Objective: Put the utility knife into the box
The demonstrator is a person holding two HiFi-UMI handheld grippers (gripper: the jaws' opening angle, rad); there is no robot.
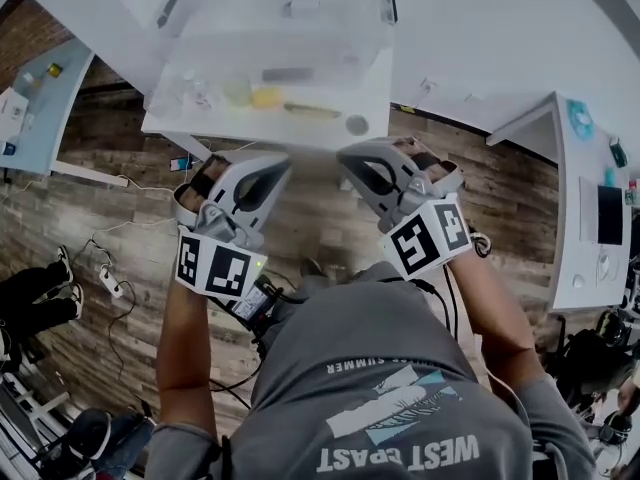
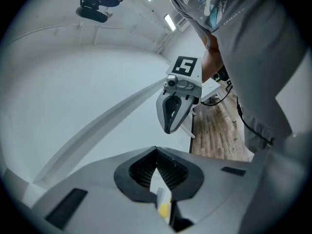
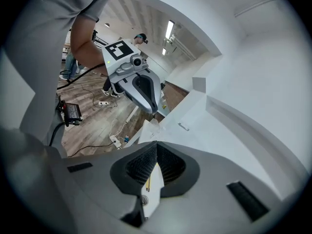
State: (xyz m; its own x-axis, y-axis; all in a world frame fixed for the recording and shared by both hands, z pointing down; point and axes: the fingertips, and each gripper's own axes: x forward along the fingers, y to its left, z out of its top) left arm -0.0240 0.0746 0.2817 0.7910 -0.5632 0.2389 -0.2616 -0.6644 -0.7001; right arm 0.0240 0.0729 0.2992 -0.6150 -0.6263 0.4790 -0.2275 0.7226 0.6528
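Left tongs (image 2: 156, 149) and right tongs (image 3: 156, 143), both pinched shut and empty, hang short of the counter (image 1: 450, 48). This looks like the reach stage; next they must open around what seems the utility knife (image 1: 312, 110).

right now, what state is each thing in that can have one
left gripper, shut, nothing between its jaws
right gripper, shut, nothing between its jaws
clear box, upright on the white table, small things inside; whether a lid is on cannot be told
utility knife, in neither gripper; the tabletop is too washed out to pick it out
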